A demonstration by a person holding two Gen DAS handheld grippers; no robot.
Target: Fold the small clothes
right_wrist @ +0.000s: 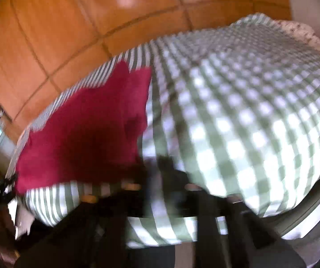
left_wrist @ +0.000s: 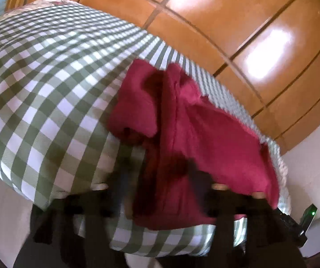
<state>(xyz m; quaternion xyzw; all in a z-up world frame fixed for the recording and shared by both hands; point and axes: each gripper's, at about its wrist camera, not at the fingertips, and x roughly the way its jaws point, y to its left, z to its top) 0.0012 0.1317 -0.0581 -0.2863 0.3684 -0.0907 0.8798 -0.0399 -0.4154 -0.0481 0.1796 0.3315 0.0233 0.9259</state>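
No brand, label or legible writing anywhere in either view; both blurred by motion, the right wrist view more so.

Green-and-white checked bed cover (left_wrist: 48, 93) spread wide, dropping off at its near edge over pale flooring; beyond its far edge, an orange wooden panelled wall (left_wrist: 249, 33) close behind; broad stretch of bare checked cover to the left in the left wrist view, and to the right in the right wrist view (right_wrist: 249, 122).

Crimson fleecy garment (left_wrist: 193, 134) lying on the cover near the far edge and the wall, rumpled, with a thick ridge down its middle and a flap folded over on one side; lower part draped toward the near edge of the bed; seen in the right wrist view (right_wrist: 82, 134) as a flat red patch with a jagged upper outline.

Left gripper (left_wrist: 160, 212) dark and smeared at the bottom, its fingers overlapping the garment's hem; cannot tell whether spread or pinching. Right gripper (right_wrist: 160, 201) likewise a dark blur just beside the garment's lower corner; cannot tell its state either.
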